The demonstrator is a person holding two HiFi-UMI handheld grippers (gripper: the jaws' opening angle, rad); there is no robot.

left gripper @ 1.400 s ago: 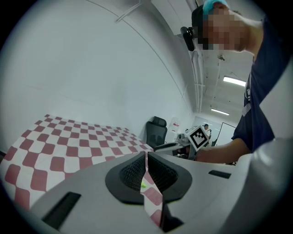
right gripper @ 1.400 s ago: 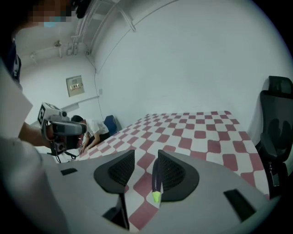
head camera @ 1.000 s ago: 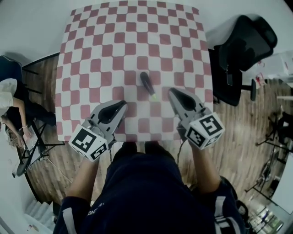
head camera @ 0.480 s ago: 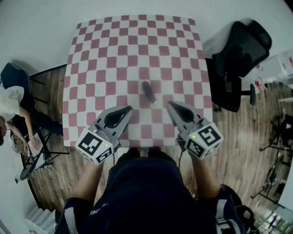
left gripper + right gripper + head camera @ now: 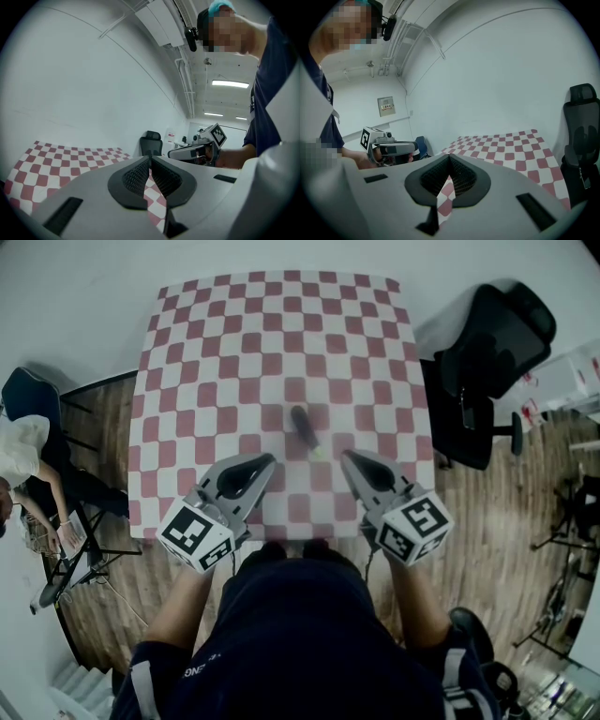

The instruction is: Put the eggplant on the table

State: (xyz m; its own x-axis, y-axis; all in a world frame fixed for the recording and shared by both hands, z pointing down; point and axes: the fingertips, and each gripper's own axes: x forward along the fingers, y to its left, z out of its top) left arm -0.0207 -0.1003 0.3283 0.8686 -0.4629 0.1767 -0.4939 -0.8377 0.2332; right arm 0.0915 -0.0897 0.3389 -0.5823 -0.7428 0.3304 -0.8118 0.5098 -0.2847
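A dark purple eggplant (image 5: 303, 425) with a pale green stem end lies on the red-and-white checkered table (image 5: 216, 343), near the middle of its front half. My left gripper (image 5: 269, 461) hovers over the table's front edge, left of the eggplant and apart from it, jaws shut on nothing. My right gripper (image 5: 348, 458) hangs to the right of the eggplant, also shut and empty. In the left gripper view my left gripper (image 5: 150, 159) has its pads together. In the right gripper view my right gripper (image 5: 449, 157) has its pads closed too. Neither gripper view shows the eggplant.
A black office chair (image 5: 492, 352) stands at the table's right side. A seated person (image 5: 19, 460) and a stand (image 5: 70, 563) are on the wooden floor to the left. A white wall runs behind the table.
The eggplant stays where it lay on the table. Both grippers have drawn slightly up and back toward my body, and the right jaws have finished closing.
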